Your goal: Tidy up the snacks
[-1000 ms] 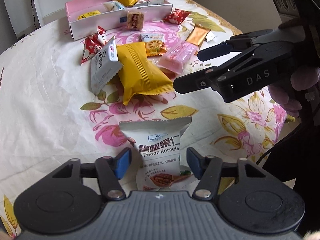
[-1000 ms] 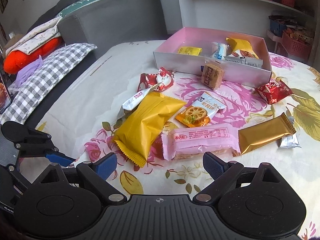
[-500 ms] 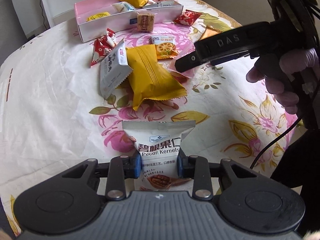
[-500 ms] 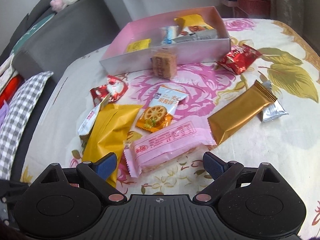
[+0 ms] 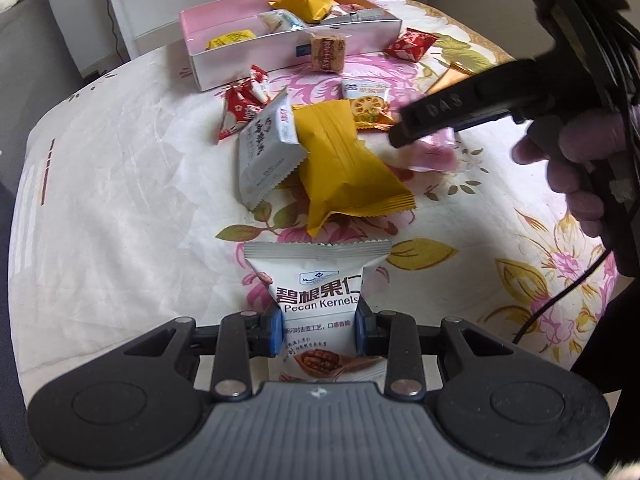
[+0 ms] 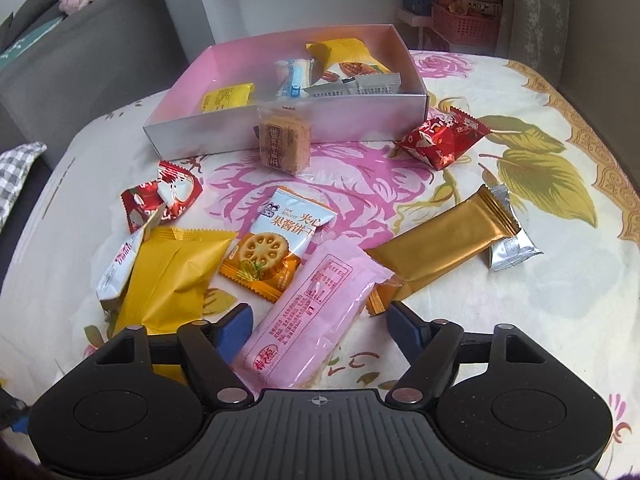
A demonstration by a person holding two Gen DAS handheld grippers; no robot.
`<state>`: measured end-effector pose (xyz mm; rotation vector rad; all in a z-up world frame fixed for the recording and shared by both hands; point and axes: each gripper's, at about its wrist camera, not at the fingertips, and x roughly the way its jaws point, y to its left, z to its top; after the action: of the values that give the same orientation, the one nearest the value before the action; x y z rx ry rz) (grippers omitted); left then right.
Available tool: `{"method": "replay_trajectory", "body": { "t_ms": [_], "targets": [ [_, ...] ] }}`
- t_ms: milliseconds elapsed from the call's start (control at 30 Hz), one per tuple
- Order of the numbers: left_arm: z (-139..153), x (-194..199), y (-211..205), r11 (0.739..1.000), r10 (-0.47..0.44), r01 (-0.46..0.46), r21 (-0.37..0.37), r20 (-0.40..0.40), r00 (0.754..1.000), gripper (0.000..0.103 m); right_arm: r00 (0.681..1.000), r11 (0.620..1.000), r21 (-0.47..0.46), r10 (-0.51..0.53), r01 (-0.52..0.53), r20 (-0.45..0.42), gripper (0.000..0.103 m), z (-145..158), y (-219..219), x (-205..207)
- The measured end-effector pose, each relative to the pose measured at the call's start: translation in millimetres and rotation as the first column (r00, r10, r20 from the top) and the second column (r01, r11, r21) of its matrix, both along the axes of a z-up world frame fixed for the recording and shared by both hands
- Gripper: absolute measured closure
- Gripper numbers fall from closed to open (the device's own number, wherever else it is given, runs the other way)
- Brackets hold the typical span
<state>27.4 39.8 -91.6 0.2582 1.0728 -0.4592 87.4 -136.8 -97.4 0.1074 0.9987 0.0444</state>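
My left gripper is shut on a white pecan kernels packet, held upright above the floral tablecloth. My right gripper is open, its fingers on either side of a pink wrapped snack that lies on the table; the same gripper shows in the left wrist view over that pink snack. The pink box at the far side holds several snacks. Loose on the cloth are a yellow packet, a jam biscuit packet and a gold bar.
A brown cake leans on the box front. Red packets, a white packet and a small silver packet lie around. A grey sofa stands behind on the left, shelves with baskets behind.
My left gripper closed on the pecan packet and lifted it. My right gripper moved forward and down so the pink snack now lies between its open fingers.
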Motion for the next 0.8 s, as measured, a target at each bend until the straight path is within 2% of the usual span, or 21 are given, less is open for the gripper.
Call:
{"method": "replay_trajectory", "body": {
  "t_ms": [67, 133, 167, 400, 800],
  "targets": [
    [0, 2, 2, 1.0, 0.015, -0.015, 0.003, 0.0, 1.0, 0.073, 1.0, 0.999, -0.039, 0.016, -0.016, 0.007, 0.054, 1, -1, -4],
    [1, 3, 2, 1.0, 0.024, -0.024, 0.006, 0.003, 1.0, 0.073, 1.0, 0.998, -0.056, 0.025, -0.024, 0.011, 0.067, 2, -5, -6],
    [2, 3, 2, 1.0, 0.028, -0.028, 0.007, 0.006, 1.0, 0.073, 1.0, 0.998, -0.05, 0.026, -0.026, 0.007, 0.07, 3, -8, -7],
    [11, 4, 1, 1.0, 0.026, -0.025, -0.01, 0.016, 1.0, 0.074, 0.999, 0.999, 0.009, 0.035, -0.034, -0.024, 0.071, 11, -22, -12],
    [38, 9, 4, 0.996, 0.06, -0.055, -0.068, 0.084, 0.995, 0.074, 1.0, 0.996, 0.085, -0.003, 0.001, 0.023, 0.071, 38, -41, -9]
  ]
}}
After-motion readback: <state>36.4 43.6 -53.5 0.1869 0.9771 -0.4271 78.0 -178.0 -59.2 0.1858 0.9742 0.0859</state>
